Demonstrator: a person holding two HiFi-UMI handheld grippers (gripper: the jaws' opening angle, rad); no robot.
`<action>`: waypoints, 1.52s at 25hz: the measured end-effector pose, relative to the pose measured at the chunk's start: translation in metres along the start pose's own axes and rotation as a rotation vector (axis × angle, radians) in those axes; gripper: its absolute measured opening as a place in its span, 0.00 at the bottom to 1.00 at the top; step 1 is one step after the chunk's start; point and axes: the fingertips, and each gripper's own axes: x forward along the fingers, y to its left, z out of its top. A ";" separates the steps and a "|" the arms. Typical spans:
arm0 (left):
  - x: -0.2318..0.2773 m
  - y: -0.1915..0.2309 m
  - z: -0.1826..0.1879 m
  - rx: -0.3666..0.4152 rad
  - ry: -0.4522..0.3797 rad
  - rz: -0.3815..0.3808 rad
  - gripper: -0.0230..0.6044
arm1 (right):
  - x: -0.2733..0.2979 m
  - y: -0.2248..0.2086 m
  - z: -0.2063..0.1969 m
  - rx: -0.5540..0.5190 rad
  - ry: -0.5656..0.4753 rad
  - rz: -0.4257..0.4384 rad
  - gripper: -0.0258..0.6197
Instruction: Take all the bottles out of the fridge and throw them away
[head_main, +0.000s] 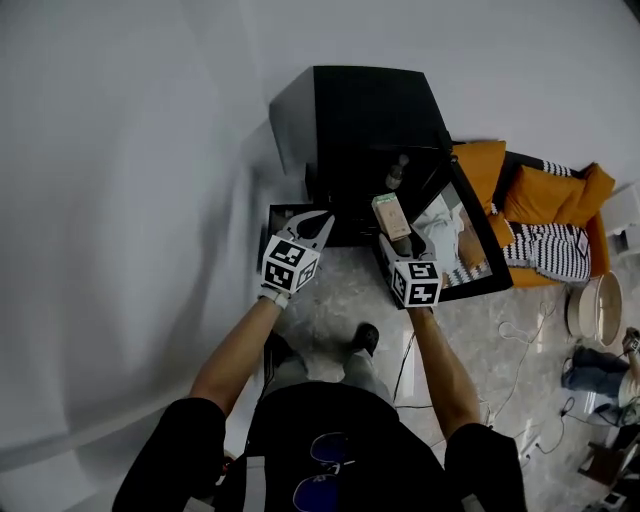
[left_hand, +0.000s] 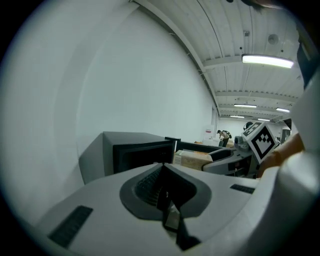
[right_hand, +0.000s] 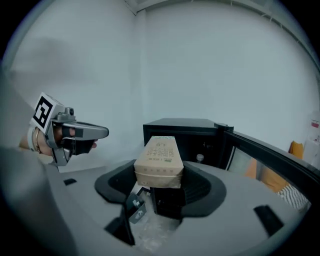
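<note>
Plain pale walls meet in a corner, and a glossy pale tiled floor (head_main: 330, 310) runs out from them. A small black box-shaped fridge (head_main: 360, 110) stands in that corner. Its glass-fronted black door (head_main: 470, 250) is swung wide to the right. Beyond the door's outer edge lies an orange cushioned sofa (head_main: 540, 195) with a black-and-white striped cloth on it.

A person in a black top stands facing the fridge, one tool in each hand, both raised in front of its open mouth.

The right gripper (head_main: 400, 240) has its jaws closed on a squarish bottle with a tan paper label (head_main: 392, 215). In the right gripper view the labelled body juts up and forward from between the dark pads, clear of the floor and outside the fridge. It sits just before the fridge's front edge, near the hinge side of the door.

The left gripper (head_main: 322, 222) is level with it, a little apart to the left. In its own view the two jaws meet tip to tip with nothing between them — it is closed and empty.

A second bottle with a pale cap (head_main: 396, 172) stands upright inside the dark compartment. It is close to the right wall, towards the front edge — its label cannot be made out.
</note>
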 end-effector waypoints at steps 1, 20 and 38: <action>-0.002 0.001 0.000 -0.001 0.000 0.004 0.04 | -0.001 0.002 0.000 -0.006 0.000 0.007 0.47; -0.083 0.069 -0.015 -0.037 -0.001 0.228 0.04 | 0.045 0.087 0.019 -0.096 -0.007 0.233 0.47; -0.225 0.129 -0.057 -0.160 -0.026 0.531 0.04 | 0.100 0.259 0.021 -0.237 0.031 0.545 0.47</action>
